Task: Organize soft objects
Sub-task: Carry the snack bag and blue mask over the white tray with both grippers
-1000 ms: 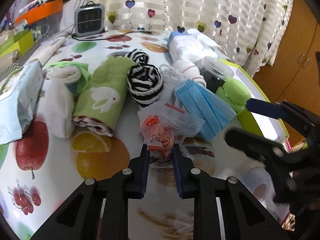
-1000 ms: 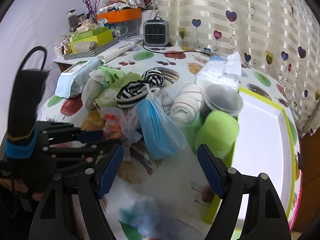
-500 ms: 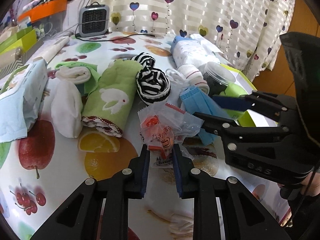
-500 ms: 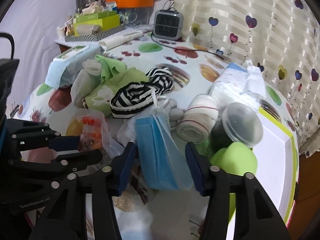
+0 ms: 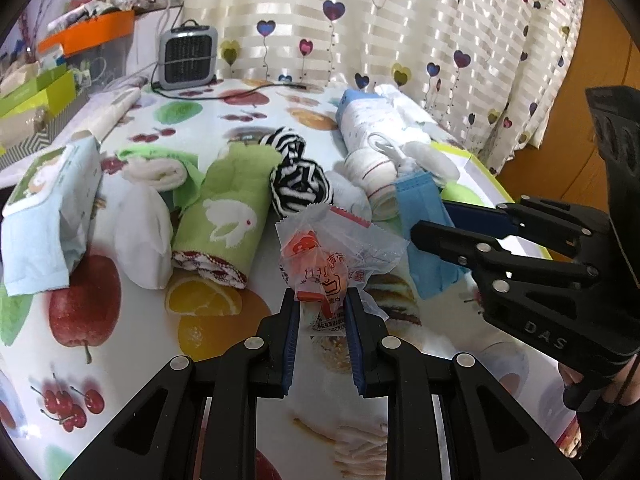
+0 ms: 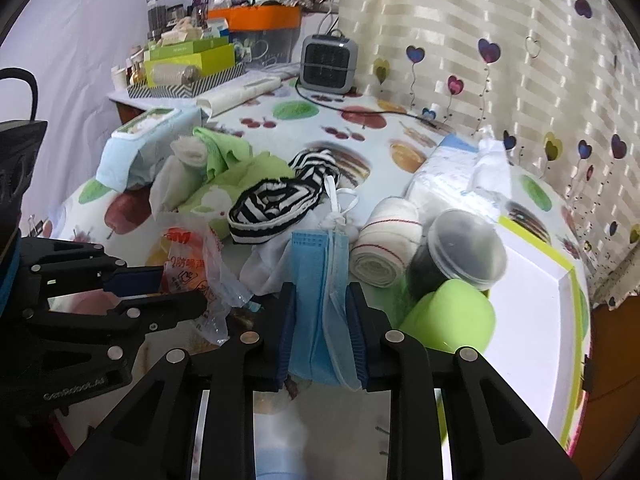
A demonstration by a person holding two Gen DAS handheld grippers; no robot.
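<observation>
The right tongs (image 6: 320,328) are closing on the blue mask (image 6: 320,292), long axis running away; the left tongs (image 5: 320,320) clamp the plastic packet (image 5: 324,264).

Heart-print striped curtain (image 5: 400,20), wooden door (image 5: 580,100)

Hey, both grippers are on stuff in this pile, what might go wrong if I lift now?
The right gripper is closing on the blue face mask; its white ear loops lie by the striped sock and may drag it. The left gripper pinches only the plastic packet by its crinkly edge, which could slip.
</observation>
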